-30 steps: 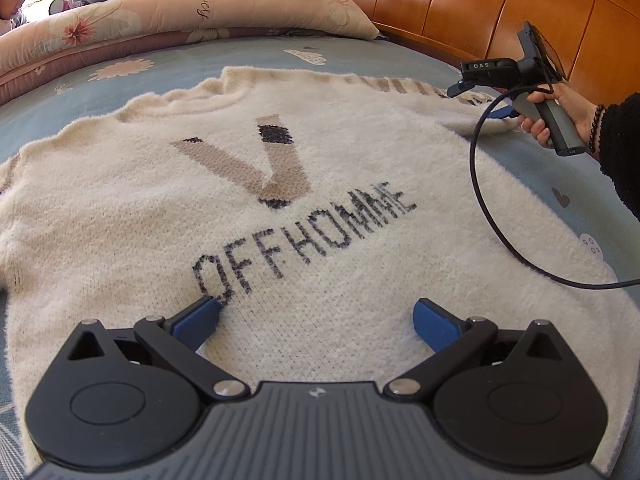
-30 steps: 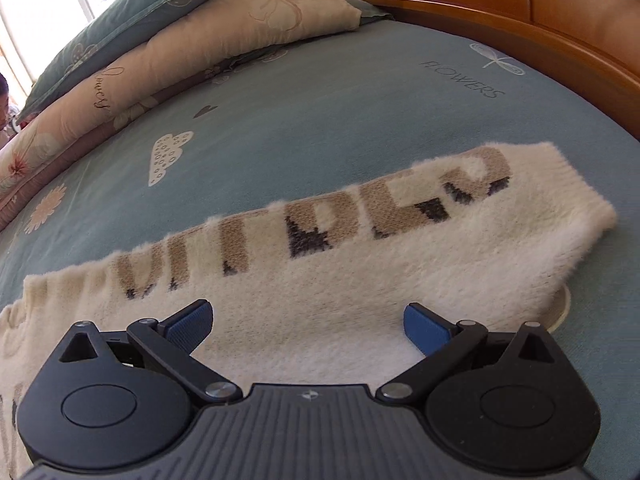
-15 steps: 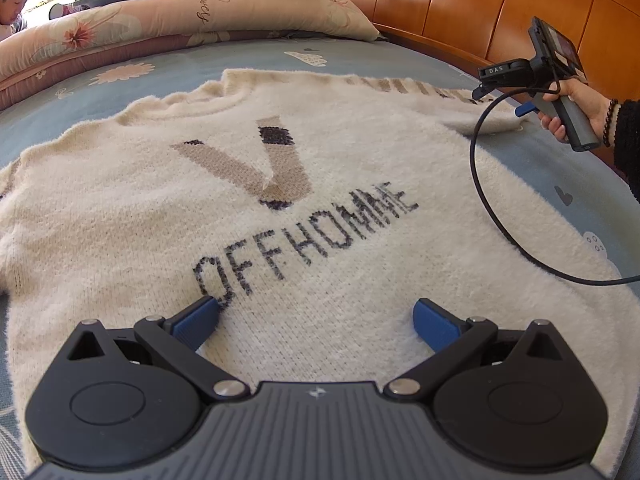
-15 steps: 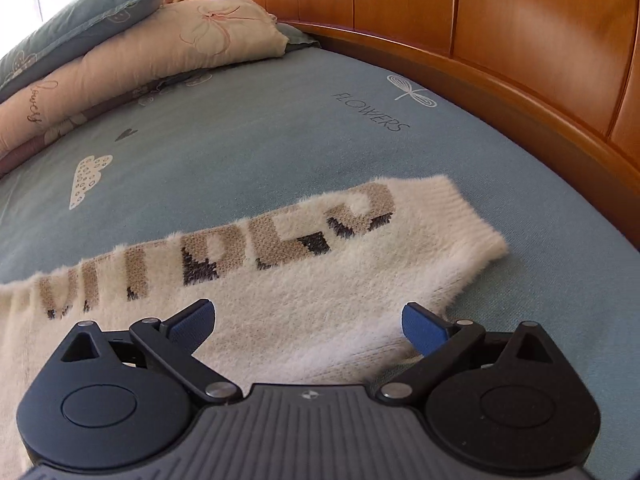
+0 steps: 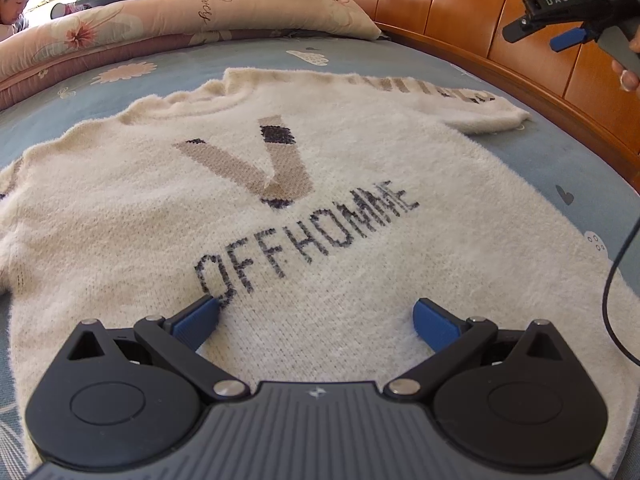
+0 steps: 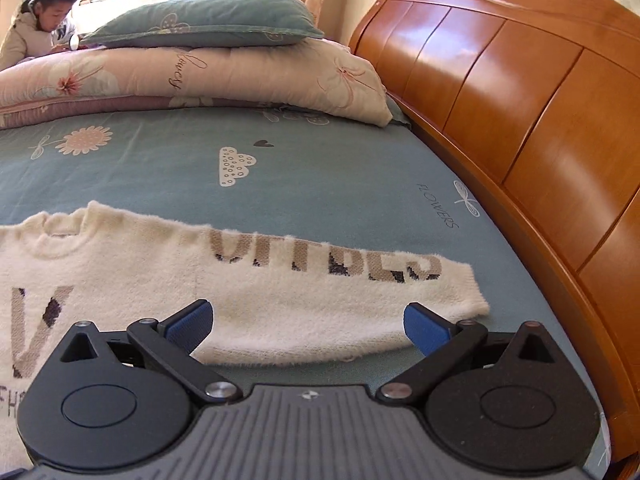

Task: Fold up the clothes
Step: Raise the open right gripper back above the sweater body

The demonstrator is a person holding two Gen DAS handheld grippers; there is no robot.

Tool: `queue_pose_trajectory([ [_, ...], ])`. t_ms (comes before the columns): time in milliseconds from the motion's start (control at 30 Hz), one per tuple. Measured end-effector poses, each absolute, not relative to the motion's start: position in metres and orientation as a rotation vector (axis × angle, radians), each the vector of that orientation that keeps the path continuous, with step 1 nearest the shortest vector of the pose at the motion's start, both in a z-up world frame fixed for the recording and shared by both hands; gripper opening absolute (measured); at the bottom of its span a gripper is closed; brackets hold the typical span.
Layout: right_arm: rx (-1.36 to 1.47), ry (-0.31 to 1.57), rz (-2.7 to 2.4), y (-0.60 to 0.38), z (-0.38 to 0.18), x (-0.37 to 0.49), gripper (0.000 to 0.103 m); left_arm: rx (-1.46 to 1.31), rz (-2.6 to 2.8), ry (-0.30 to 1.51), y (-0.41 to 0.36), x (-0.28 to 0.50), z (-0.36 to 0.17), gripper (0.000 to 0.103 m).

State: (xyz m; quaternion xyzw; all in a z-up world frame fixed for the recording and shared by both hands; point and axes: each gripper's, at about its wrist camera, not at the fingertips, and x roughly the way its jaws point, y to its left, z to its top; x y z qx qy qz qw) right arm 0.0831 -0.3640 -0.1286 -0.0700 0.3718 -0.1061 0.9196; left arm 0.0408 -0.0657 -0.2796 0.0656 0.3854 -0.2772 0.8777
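Observation:
A cream knitted sweater (image 5: pixel 340 184) lies flat, front up, on the bed, with a brown V and dark "OFFHOMME" lettering. Its right sleeve (image 6: pixel 340 292), lettered in brown, stretches out towards the headboard. My left gripper (image 5: pixel 316 318) hovers open low over the sweater's hem area, nothing between its blue pads. My right gripper (image 6: pixel 306 326) is open too, raised above the sleeve and holding nothing. In the left wrist view the right gripper (image 5: pixel 560 36) shows at the top right, held in a hand, well above the sleeve end.
A blue-grey patterned sheet (image 6: pixel 160 168) covers the bed. A wooden headboard (image 6: pixel 520 112) runs along the right side. Stacked pillows and a folded quilt (image 6: pixel 200 72) lie at the far end, where a person (image 6: pixel 44 16) sits. A black cable (image 5: pixel 616 280) hangs at the right.
My right gripper has lifted and pulled back from the sleeve, which now lies flat on the sheet. The left gripper has stayed where it was, open.

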Motion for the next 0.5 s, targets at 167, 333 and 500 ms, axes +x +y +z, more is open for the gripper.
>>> queue_pose_trajectory([
  [167, -0.274, 0.787, -0.159, -0.313, -0.125, 0.045, 0.103, 0.128, -0.580, 0.813, -0.064, 0.041, -0.278, 0.102],
  [333, -0.363, 0.807, -0.089, -0.273, -0.129, 0.011, 0.103, 0.131, -0.580, 0.818, -0.064, 0.041, -0.277, 0.102],
  [500, -0.349, 0.856, -0.032, -0.252, -0.140, -0.012, 0.103, 0.107, -0.577, 0.841, -0.062, 0.043, -0.274, 0.102],
])
